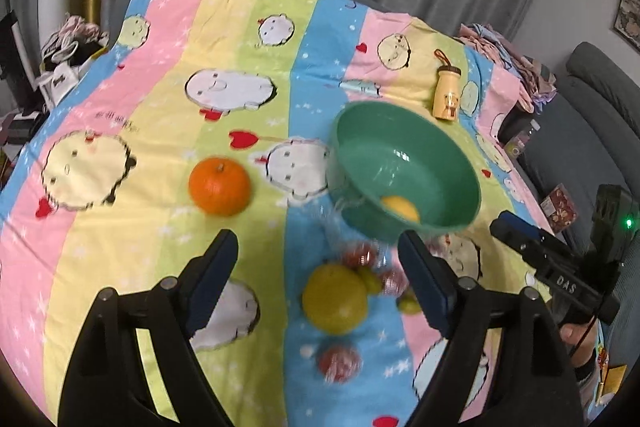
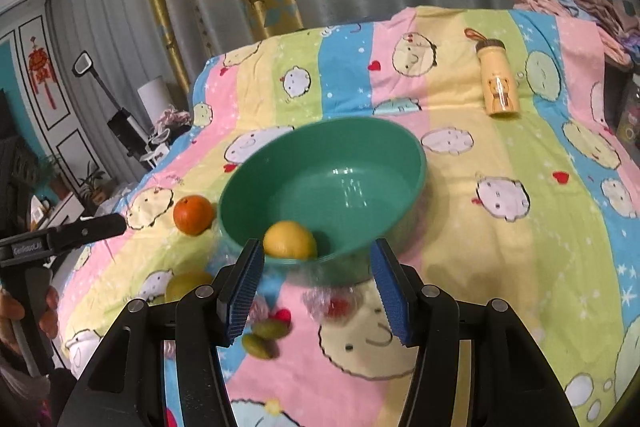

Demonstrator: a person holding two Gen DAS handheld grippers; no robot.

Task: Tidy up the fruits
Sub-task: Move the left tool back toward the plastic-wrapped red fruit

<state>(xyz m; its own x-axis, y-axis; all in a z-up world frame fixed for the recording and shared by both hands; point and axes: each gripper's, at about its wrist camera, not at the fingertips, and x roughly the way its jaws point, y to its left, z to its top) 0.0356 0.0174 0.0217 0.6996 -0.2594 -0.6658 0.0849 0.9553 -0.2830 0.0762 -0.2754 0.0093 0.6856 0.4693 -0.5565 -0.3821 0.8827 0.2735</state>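
Fruit sorting has barely begun: one lemon [image 2: 290, 240] lies in the green bowl [image 2: 404, 143] mid-table. An orange [image 1: 219, 185], a big yellow fruit [image 1: 335, 299], small green ones [image 2: 266, 335] and wrapped red ones [image 1: 339, 363] wait on the cloth [image 1: 152, 131] near its front edge. Left gripper [image 1: 318, 281] and right gripper [image 2: 316, 287] both stand apart, empty.

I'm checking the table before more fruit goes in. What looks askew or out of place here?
The green bowl sits tilted rather than flat, its near rim low, with one yellow fruit rolled to that low side. A small yellow bottle stands among the fruit, though it is no fruit. Nothing looks spilled or damaged.
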